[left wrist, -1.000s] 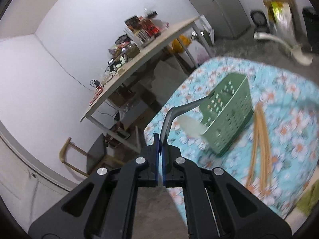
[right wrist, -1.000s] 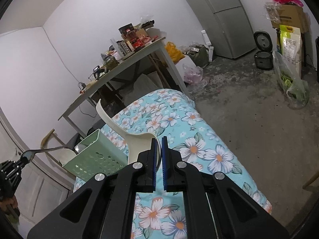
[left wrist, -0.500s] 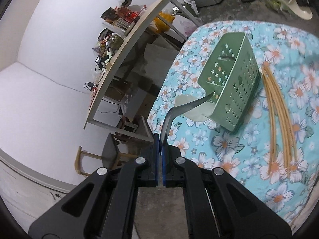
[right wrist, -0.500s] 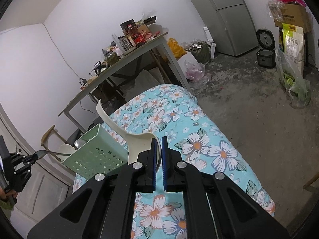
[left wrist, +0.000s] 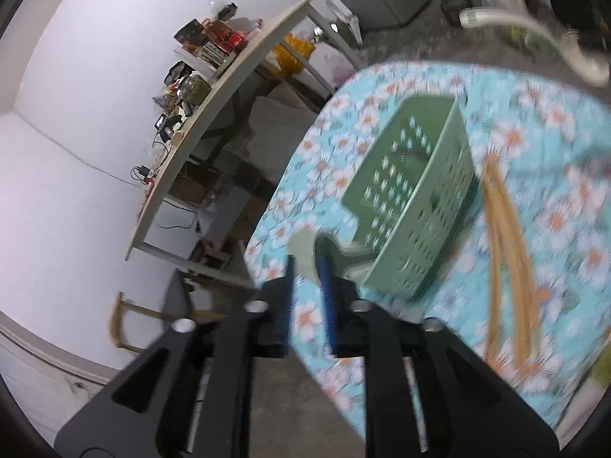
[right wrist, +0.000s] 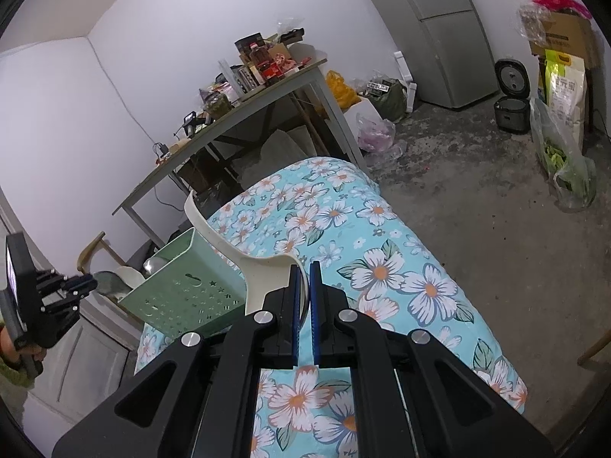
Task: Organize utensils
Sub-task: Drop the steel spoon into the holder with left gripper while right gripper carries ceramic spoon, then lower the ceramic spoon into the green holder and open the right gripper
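My left gripper (left wrist: 306, 264) hangs over the table's near-left corner, just short of the green slotted basket (left wrist: 420, 198). Its jaws are opening and no handle shows between the pads. A pale grey utensil head (left wrist: 303, 248) lies just past the fingertips, beside the basket. In the right wrist view the left gripper (right wrist: 89, 284) sits left of the basket (right wrist: 183, 294), with a grey utensil (right wrist: 109, 280) at its tips and a metal spoon (right wrist: 152, 265) by the basket's rim. My right gripper (right wrist: 304, 267) is shut on a cream ladle (right wrist: 229, 244). Wooden chopsticks (left wrist: 504, 248) lie right of the basket.
The table wears a blue floral cloth (right wrist: 382, 259). Behind it stand a cluttered long desk (right wrist: 248, 107), a wooden chair (right wrist: 91, 252) and a grey fridge (right wrist: 446, 30). A rice cooker (right wrist: 511, 103) and bags (right wrist: 565, 114) stand on the concrete floor at the right.
The left gripper has swung in toward the basket and dipped. Its pads have parted, and the dark handle they pinched is gone from between them. The right gripper keeps still with the ladle.
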